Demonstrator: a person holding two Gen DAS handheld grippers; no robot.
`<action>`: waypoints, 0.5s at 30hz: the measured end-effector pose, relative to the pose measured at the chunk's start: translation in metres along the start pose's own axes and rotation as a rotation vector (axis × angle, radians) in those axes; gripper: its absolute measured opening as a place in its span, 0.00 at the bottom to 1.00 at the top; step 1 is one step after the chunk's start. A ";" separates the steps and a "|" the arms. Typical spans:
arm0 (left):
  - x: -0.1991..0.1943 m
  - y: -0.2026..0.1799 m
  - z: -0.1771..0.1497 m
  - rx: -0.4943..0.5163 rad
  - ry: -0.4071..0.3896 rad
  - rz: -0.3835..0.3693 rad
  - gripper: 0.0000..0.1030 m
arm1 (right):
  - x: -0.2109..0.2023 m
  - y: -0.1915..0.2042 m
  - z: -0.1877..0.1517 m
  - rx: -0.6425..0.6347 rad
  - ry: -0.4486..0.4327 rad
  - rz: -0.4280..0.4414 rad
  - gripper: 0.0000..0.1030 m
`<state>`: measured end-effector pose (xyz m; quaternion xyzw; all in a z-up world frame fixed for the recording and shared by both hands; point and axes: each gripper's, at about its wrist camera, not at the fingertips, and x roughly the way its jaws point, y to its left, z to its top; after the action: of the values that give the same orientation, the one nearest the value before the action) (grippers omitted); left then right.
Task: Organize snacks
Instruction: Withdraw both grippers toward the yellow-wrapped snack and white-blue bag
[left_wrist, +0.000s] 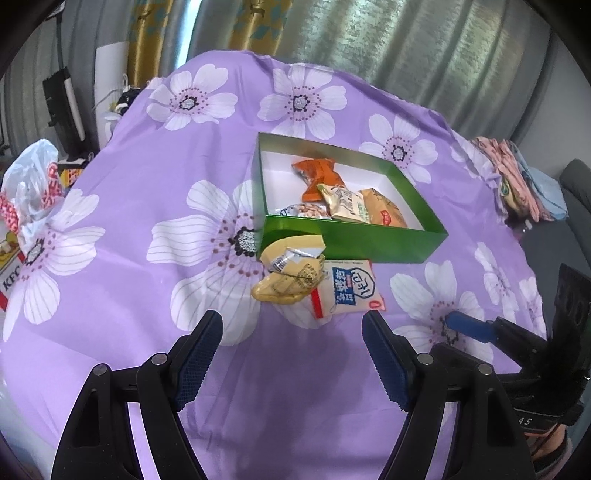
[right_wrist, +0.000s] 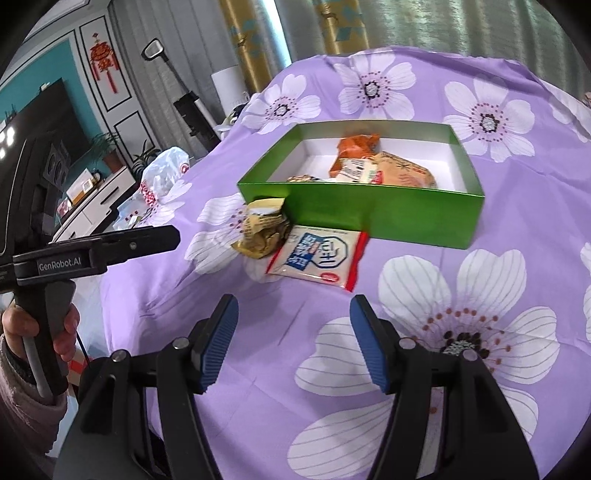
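Both hand-held grippers, the left hand-held gripper (left_wrist: 291, 354) and the right hand-held gripper (right_wrist: 293, 341), hover with jaws spread and empty over the flowered purple bench cloth (left_wrist: 147, 206), short of two packets lying outside the green box (left_wrist: 354, 245). The flat white-and-red packet (right_wrist: 317, 256) touches the box's near wall, its long axis running away from that wall toward the bench's near edge, print upside down in the right wrist view. Pinching it across its short sides looks best, clear of the crumpled yellow packet (left_wrist: 291, 269) overlapping one corner.
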<state>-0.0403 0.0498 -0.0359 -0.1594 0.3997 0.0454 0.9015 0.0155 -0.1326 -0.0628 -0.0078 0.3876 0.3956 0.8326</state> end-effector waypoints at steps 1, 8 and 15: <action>0.000 0.000 0.000 0.002 -0.005 0.004 0.76 | 0.001 0.002 0.000 -0.004 0.002 0.000 0.62; 0.002 0.004 0.000 0.013 -0.014 0.005 0.76 | 0.010 0.016 0.006 -0.049 0.023 -0.005 0.62; 0.012 0.011 0.004 0.014 -0.007 0.014 0.76 | 0.023 0.026 0.010 -0.104 0.045 -0.005 0.62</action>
<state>-0.0315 0.0606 -0.0454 -0.1502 0.3979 0.0496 0.9037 0.0138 -0.0960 -0.0629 -0.0610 0.3850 0.4129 0.8231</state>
